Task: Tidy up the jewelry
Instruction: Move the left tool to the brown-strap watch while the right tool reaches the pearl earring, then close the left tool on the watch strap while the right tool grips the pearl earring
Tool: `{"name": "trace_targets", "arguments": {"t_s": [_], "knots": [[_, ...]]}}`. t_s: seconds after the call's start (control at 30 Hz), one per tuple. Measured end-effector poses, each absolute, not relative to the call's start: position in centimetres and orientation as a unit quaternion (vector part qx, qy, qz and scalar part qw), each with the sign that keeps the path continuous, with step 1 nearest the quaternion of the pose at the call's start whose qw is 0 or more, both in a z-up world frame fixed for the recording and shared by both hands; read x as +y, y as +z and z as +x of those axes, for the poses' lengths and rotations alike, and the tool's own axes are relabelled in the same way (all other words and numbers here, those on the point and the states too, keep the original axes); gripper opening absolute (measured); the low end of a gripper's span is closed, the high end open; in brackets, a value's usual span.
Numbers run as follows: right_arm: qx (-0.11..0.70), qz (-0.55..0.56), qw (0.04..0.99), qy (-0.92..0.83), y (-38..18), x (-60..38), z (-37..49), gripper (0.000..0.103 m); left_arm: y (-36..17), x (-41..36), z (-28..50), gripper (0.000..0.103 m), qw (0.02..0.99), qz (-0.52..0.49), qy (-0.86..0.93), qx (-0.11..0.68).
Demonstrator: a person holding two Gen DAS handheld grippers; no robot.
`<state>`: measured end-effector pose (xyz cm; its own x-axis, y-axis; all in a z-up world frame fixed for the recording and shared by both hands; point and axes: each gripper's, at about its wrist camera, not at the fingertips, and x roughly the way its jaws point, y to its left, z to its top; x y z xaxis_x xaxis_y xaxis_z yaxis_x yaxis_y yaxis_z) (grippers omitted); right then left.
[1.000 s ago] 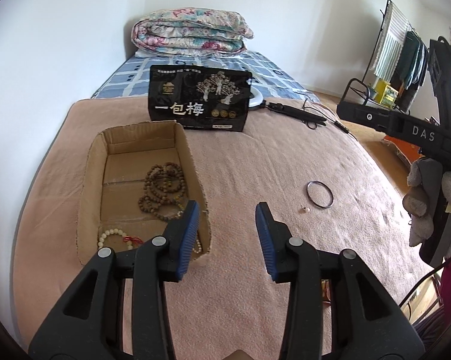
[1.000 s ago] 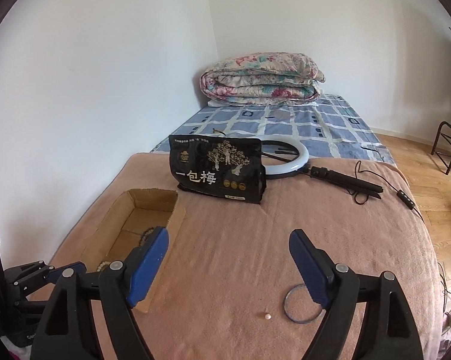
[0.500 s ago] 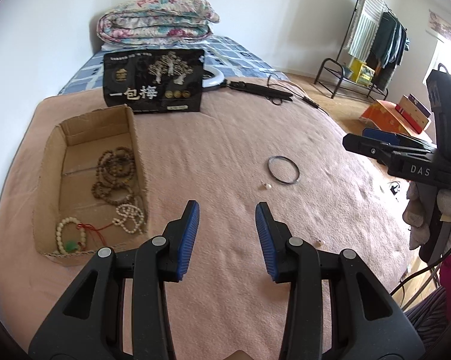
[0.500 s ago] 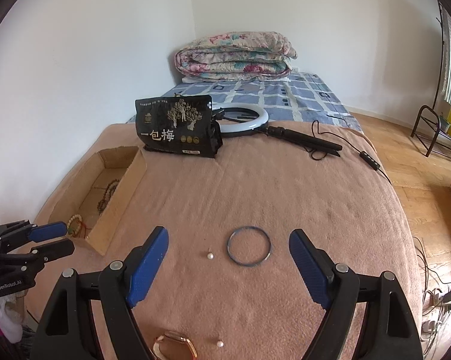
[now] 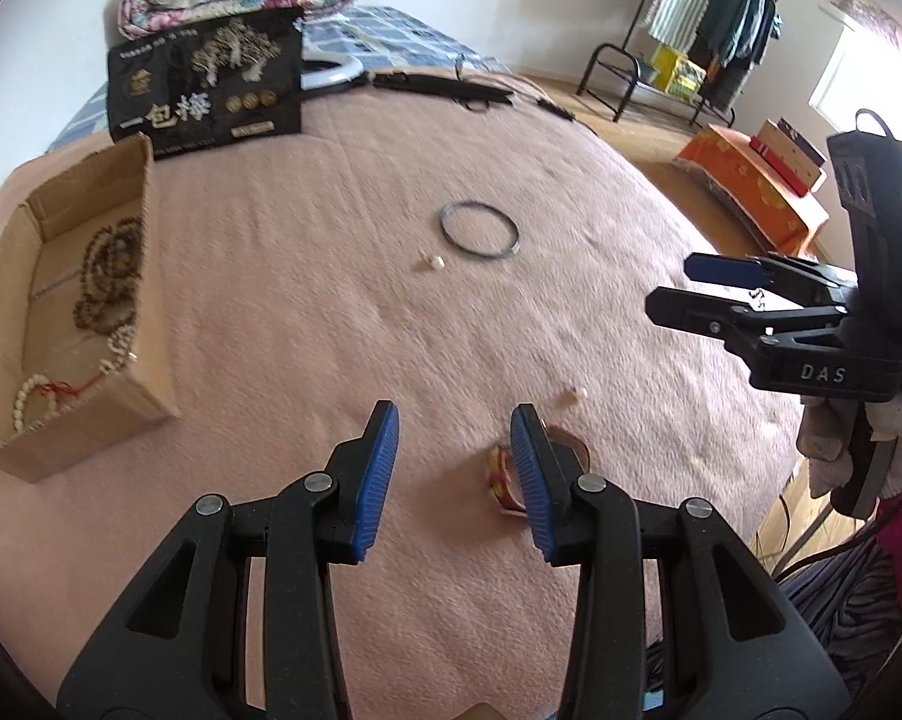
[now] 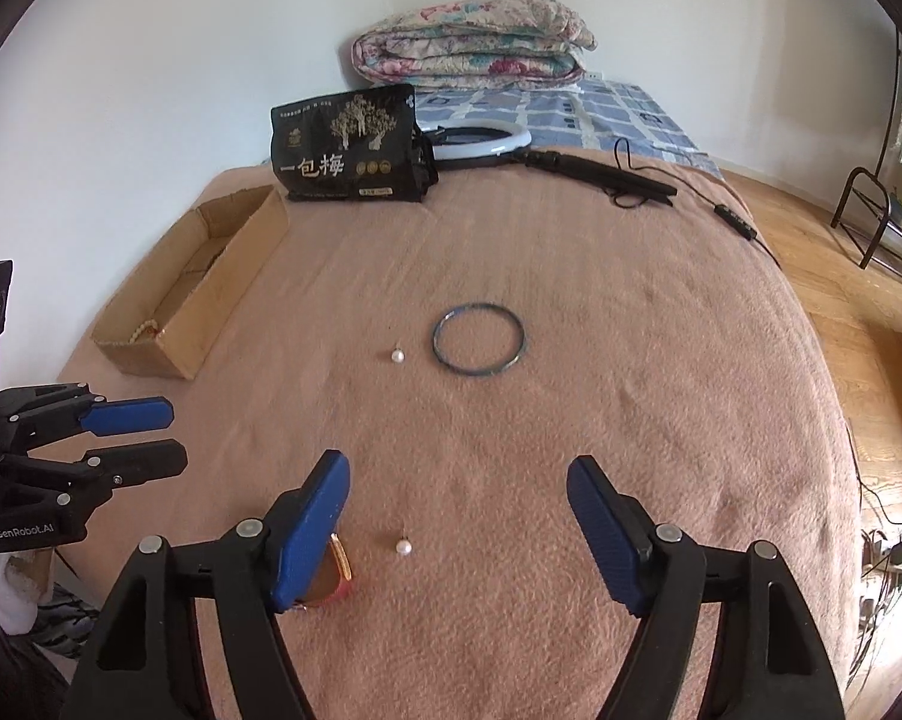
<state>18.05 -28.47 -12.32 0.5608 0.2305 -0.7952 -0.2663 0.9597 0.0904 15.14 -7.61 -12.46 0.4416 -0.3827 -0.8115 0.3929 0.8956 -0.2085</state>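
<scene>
Two grippers over a pink blanket (image 6: 631,330), both empty-handed. Left gripper (image 5: 454,420): jaws parted to a moderate gap, nothing between them, hanging above the blanket near its close edge; right blue pad partly covering a red-and-gold bangle (image 5: 502,474) lying just beneath. Right gripper (image 6: 458,480): jaws spread wide, nothing gripped, a pearl earring (image 6: 403,546) lying on the blanket between the fingers, apart from both pads. Same red-and-gold bangle half hidden under the left pad in the right wrist view (image 6: 339,570).

Farther out on the blanket: a thin dark bangle (image 6: 478,336) lying flat, a second pearl earring (image 6: 397,354) just beside it on its left, not touching. From the left wrist view, the same pair (image 5: 479,228) (image 5: 435,262) mid-blanket, and the nearer pearl (image 5: 574,397) close to the red-and-gold bangle.

At the left edge, an open cardboard box (image 5: 144,324), holding dark wooden bead strands (image 5: 108,276) and a pale bead bracelet with red cord (image 5: 33,393). Behind it, upright, a black snack bag with gold print (image 6: 348,147); next to that a ring light (image 6: 487,141) with its black handle and cable. Folded floral quilt (image 6: 472,45) at the far wall.
</scene>
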Motion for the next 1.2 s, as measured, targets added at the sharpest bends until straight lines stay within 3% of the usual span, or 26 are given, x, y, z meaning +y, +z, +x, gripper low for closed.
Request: {"name": "trace_targets", "arguments": {"t_s": [0.33,0.87,0.97,1.13,1.2], "knots": [[0.498,-0.035,0.846,0.19,-16.9,-27.7,17.2,0.043,-15.6,-9.9,14.2,0.039,0.822,0.012,-0.247,0.513],[0.51,-0.065,0.832,0.209,-19.1,-26.5,17.7,0.027,-18.5,-10.8,15.6,0.039,0.803,0.017,-0.24,0.545],[0.511,-0.074,0.83,0.212,-19.3,-26.0,17.8,0.023,-19.0,-10.9,15.8,0.033,0.801,0.02,-0.238,0.549],[0.518,-0.084,0.824,0.211,-19.9,-25.6,18.0,0.015,-19.3,-11.1,16.0,0.032,0.8,0.023,-0.238,0.55],[0.519,-0.082,0.824,0.21,-20.0,-25.6,18.0,0.009,-19.3,-11.2,16.1,0.025,0.801,0.027,-0.236,0.549]]}}
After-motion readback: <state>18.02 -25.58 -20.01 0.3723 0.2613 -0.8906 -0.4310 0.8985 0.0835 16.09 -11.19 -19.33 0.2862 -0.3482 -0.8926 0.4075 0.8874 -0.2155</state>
